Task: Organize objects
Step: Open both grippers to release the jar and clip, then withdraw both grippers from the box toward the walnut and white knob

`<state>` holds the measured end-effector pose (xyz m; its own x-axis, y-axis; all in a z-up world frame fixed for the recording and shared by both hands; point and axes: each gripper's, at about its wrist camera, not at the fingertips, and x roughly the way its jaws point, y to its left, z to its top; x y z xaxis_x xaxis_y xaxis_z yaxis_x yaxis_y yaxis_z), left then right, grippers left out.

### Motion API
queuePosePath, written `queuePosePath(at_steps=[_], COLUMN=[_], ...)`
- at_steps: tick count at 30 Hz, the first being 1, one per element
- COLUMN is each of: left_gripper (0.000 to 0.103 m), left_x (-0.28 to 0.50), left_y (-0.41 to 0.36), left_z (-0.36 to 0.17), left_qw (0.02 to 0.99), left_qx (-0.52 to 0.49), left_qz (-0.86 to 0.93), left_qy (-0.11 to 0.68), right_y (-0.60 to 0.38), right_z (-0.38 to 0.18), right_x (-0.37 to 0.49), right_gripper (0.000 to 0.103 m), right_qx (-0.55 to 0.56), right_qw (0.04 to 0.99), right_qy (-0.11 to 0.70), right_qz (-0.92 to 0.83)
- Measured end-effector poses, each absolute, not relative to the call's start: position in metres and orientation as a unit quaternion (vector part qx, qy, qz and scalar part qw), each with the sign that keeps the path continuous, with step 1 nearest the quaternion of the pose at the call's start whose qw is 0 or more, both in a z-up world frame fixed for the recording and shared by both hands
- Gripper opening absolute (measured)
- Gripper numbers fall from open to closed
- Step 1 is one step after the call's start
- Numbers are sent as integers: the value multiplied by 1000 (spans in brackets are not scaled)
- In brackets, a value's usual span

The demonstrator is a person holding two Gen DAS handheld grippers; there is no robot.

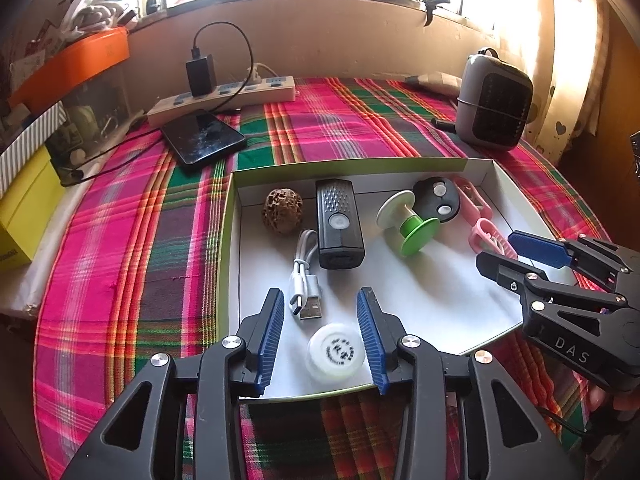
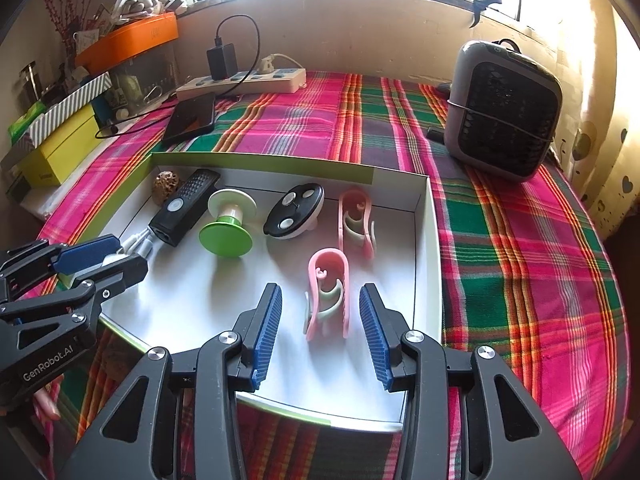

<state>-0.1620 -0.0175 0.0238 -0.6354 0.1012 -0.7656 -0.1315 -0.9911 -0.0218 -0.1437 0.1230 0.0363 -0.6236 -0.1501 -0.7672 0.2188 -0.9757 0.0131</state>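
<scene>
Shallow box (image 1: 476, 168) on the plaid-covered desk (image 1: 120, 240) holds everything in sight. Left claw (image 1: 320, 336) gapes over the near edge, white round cap (image 1: 333, 354) lying loose between its pads, not pinched. Right claw (image 2: 320, 332) likewise open, straddling the nearer pink clip (image 2: 328, 296) without touching it; second pink clip (image 2: 356, 224) lies beyond. Risks, by my reading: pulling back carelessly could catch a pad on cap or clip and drag it over the low wall; the green-and-white spool (image 2: 228, 224) on its side may roll if the box is jogged.
</scene>
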Motion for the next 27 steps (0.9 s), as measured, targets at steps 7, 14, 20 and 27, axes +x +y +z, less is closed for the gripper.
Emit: queuePosePath(at_steps=[7,14,20,27], left_gripper=[36,36,36,36], left_x=[-156,-143,-128,-106], left_y=[-17,-17,-15,-17], left_z=[27,36,44,49], left_qw=[59,61,65,72], left_qx=[-419,-409,-401,-393], left_qz=[906,910,913,917], left_qy=[16,16,14,5], right_y=[123,124,122,125], right_z=[43,53,59,63], right_x=[-136,-124,-110,-91], right_gripper=[42,42,42,42], right_qx=[413,404,396,390], right_qw=[99,96,97,95], right_qy=[40,36,33,19], right_qz=[-904,-909,-912,-916])
